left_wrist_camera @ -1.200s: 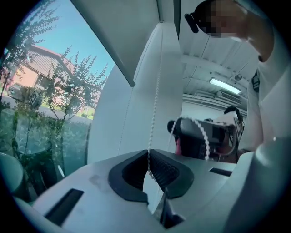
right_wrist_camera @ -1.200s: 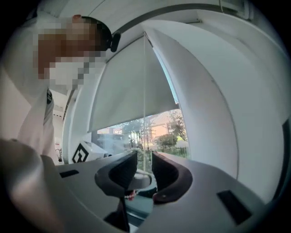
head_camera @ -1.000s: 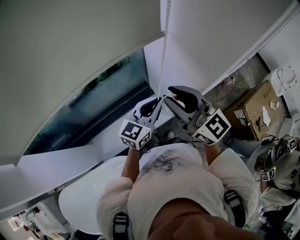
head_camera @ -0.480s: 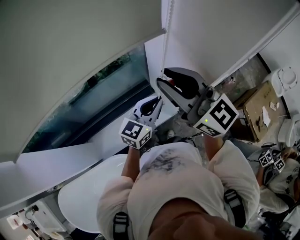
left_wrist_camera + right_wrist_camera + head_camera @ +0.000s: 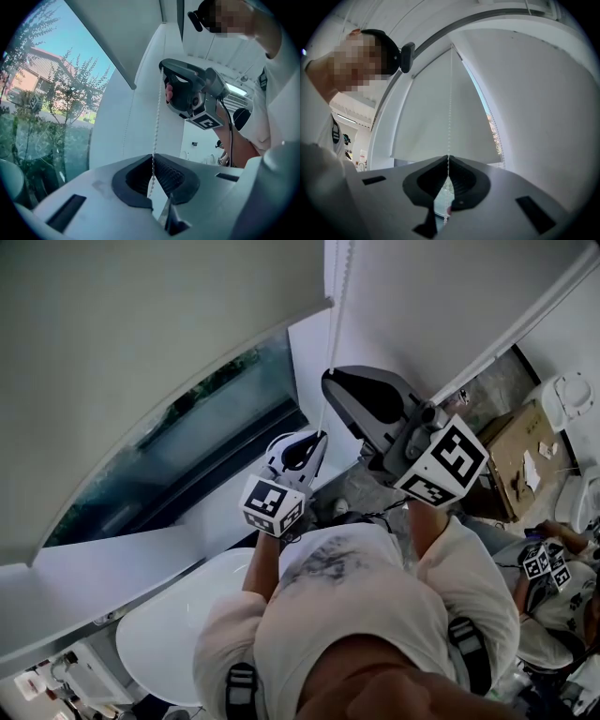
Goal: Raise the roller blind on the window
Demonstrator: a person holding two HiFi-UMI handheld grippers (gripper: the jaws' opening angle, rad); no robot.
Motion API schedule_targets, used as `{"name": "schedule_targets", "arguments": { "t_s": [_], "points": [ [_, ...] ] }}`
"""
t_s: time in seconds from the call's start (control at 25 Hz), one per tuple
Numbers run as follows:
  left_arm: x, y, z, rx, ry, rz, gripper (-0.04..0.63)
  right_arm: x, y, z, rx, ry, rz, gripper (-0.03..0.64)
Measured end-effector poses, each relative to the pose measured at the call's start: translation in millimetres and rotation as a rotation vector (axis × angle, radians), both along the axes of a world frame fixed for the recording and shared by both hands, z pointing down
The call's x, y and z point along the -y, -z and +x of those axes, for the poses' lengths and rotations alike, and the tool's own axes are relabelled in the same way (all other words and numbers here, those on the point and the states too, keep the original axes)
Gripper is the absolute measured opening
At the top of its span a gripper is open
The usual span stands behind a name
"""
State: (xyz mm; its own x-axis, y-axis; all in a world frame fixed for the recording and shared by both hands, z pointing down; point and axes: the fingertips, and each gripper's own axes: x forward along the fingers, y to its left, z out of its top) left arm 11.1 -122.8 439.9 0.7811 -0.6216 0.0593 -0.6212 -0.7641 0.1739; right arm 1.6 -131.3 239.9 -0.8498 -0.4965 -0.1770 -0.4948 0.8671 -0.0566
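The pale roller blind [image 5: 141, 334] covers the upper part of the window [image 5: 216, 418]; its lower edge runs slantwise across the head view. A white bead chain [image 5: 330, 343] hangs down beside the blind. My right gripper [image 5: 328, 383] is up on the chain, its jaws shut on the beads [image 5: 450, 117] at the tips [image 5: 448, 159]. My left gripper [image 5: 322, 438] is lower on the same chain [image 5: 157, 117], also shut on it at its tips [image 5: 153, 161]. The left gripper view shows the right gripper [image 5: 187, 93] above.
White window sill [image 5: 122, 568] and a white basin [image 5: 169, 634] lie below the window. A cardboard box [image 5: 520, 456] stands on the floor at the right. Another person with marker-cube grippers [image 5: 544, 563] is at the lower right. Trees and a house show outside [image 5: 47, 108].
My right gripper has risen up the chain, from beside the left gripper to well above it. The left gripper has stayed where it was.
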Motion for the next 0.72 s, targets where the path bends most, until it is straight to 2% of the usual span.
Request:
{"name": "schedule_targets", "arguments": {
  "t_s": [0.24, 0.72],
  "points": [
    [-4, -7, -1, 0.008, 0.004, -0.011, 0.015, -7, -7, -3, -0.011, -0.015, 0.017, 0.064],
    [-6, -76, -6, 0.049, 0.019, -0.110, 0.015, -7, -73, -12, -0.091, -0.013, -0.036, 0.064]
  ]
}}
